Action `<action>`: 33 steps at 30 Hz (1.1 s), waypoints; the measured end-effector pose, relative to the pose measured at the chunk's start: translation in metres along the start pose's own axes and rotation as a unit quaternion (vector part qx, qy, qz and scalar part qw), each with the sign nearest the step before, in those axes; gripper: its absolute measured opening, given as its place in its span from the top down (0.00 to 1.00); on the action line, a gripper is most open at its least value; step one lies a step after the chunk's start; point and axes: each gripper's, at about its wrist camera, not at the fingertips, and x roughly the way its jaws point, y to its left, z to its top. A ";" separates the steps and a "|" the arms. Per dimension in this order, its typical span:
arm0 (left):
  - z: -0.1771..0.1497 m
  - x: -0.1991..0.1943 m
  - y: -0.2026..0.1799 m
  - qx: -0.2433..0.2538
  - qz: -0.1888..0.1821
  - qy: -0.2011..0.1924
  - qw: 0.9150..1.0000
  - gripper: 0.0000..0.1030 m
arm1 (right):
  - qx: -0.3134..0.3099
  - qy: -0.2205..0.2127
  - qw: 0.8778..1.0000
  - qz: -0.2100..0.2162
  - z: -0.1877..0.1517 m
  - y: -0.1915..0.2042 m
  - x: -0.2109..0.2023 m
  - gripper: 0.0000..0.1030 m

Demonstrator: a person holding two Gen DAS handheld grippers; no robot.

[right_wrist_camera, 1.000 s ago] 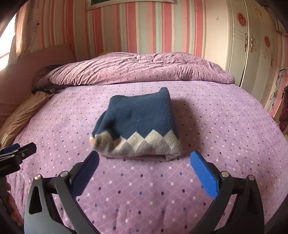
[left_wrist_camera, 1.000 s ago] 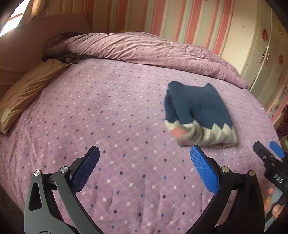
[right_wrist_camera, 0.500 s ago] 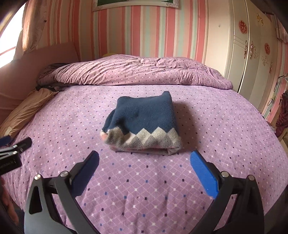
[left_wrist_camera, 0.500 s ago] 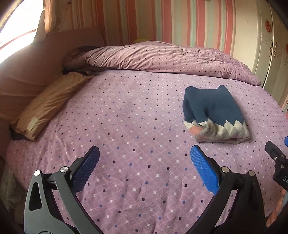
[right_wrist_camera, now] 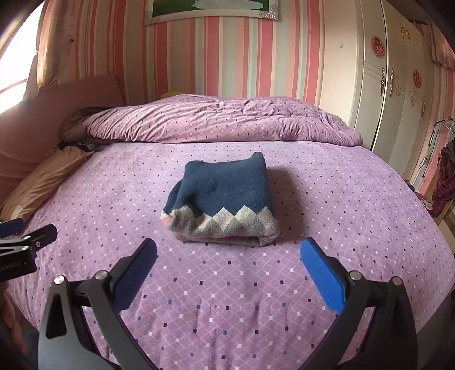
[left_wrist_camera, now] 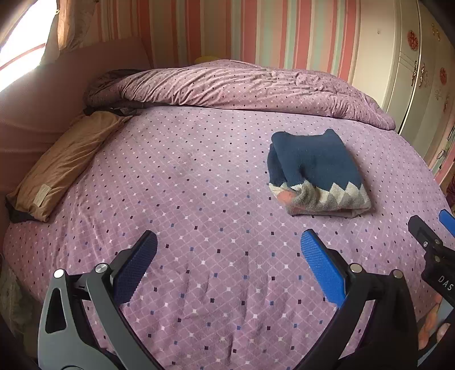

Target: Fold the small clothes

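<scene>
The navy sweater is lying folded on the bedspread; both the left gripper and right gripper are hanging released and empty, so the folding looks finished, with only another garment left to fetch

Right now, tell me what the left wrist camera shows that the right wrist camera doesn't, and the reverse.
Only the left wrist view shows the full length of the tan pillow with its label, plus the right gripper coming in from the right edge.

Only the right wrist view shows the framed picture on the striped wall and the left gripper at the left edge.

Both show the folded sweater lying on the purple bedspread, the bunched duvet behind it, the white wardrobe, and open, empty gripper jaws.
</scene>
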 end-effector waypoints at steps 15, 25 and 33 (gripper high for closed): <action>0.005 -0.009 -0.001 0.013 0.015 -0.011 1.000 0.03 | 0.006 0.005 1.000 -0.012 0.009 -0.005 -0.016 0.02; 0.005 -0.009 -0.002 0.019 0.016 -0.006 1.000 0.03 | 0.004 0.003 1.000 -0.019 0.010 -0.004 -0.026 0.02; 0.007 -0.014 -0.002 0.020 0.009 -0.009 1.000 0.03 | 0.002 -0.002 1.000 -0.027 0.012 -0.002 -0.032 0.02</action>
